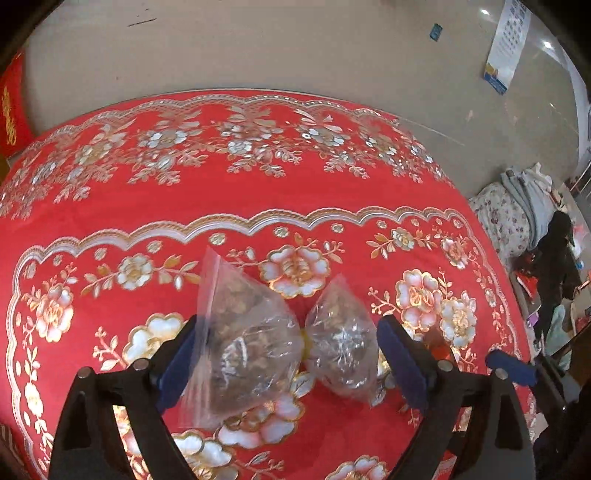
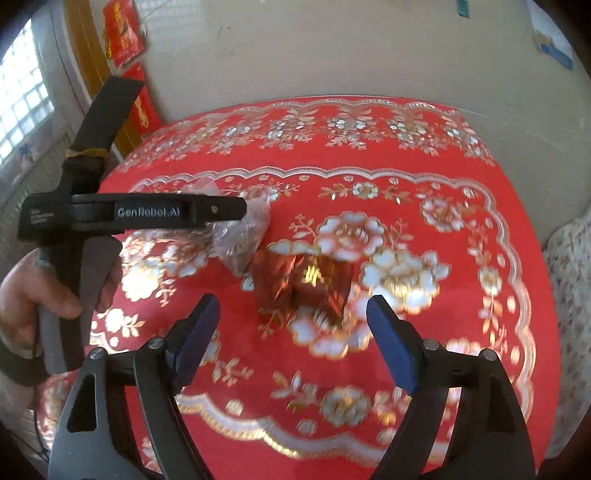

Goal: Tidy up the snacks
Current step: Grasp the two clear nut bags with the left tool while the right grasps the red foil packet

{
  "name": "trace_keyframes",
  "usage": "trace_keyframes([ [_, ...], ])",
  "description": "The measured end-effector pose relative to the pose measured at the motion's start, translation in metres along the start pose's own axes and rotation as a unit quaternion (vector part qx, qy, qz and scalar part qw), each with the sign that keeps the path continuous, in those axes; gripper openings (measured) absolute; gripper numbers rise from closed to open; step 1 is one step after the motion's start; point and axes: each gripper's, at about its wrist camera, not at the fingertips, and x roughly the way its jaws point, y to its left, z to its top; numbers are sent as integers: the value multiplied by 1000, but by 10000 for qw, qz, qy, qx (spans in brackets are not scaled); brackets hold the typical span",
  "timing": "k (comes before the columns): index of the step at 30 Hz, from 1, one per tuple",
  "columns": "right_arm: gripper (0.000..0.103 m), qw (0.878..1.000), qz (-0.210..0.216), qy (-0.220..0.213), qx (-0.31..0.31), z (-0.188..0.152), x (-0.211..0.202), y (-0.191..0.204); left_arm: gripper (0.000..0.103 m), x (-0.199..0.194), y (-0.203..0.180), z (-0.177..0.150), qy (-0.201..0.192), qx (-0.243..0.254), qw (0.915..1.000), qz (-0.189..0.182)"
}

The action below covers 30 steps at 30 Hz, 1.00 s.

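Observation:
Two clear plastic bags of brown snacks lie side by side on the red flowered tablecloth (image 1: 221, 199): a larger bag (image 1: 243, 339) and a smaller bag (image 1: 343, 343). My left gripper (image 1: 286, 350) is open, its blue pads on either side of both bags. In the right wrist view, a shiny red-gold foil snack packet (image 2: 306, 284) lies on the cloth just ahead of my open, empty right gripper (image 2: 291, 328). The left gripper's body (image 2: 140, 214) shows at left over a clear bag (image 2: 243, 236). The right gripper's blue tip (image 1: 513, 365) shows at the left view's right edge.
The table stands against a beige wall (image 1: 258, 48). Red hangings (image 2: 123, 33) and a window (image 2: 22, 96) are at the left. A calendar (image 1: 508, 48) hangs on the wall. Bedding and clutter (image 1: 517, 218) lie right of the table.

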Motion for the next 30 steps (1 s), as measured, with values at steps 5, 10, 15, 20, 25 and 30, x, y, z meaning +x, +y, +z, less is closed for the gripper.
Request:
trace_keyframes([
  [5,82,9996,-102,214,-149,18,27,2,96,7,-6,1,54,89,9998,140],
  [10,83,9990,-104,414,-96,17,51,-6,96,1,-7,2,-45,124,9999,-89],
  [15,83,9993,-120,316,-189,19,55,-4,99,15,-16,0,105,456,9988,159],
  [20,82,9984,-227,289,-424,18,58,1,100,24,-15,-3,192,515,9984,166],
  [25,66,9979,-344,230,-505,16,54,-1,91,21,-20,-11,0,630,9975,316],
  [30,53,9982,-214,143,-537,7,42,3,66,8,-13,-19,-40,465,9987,226],
])
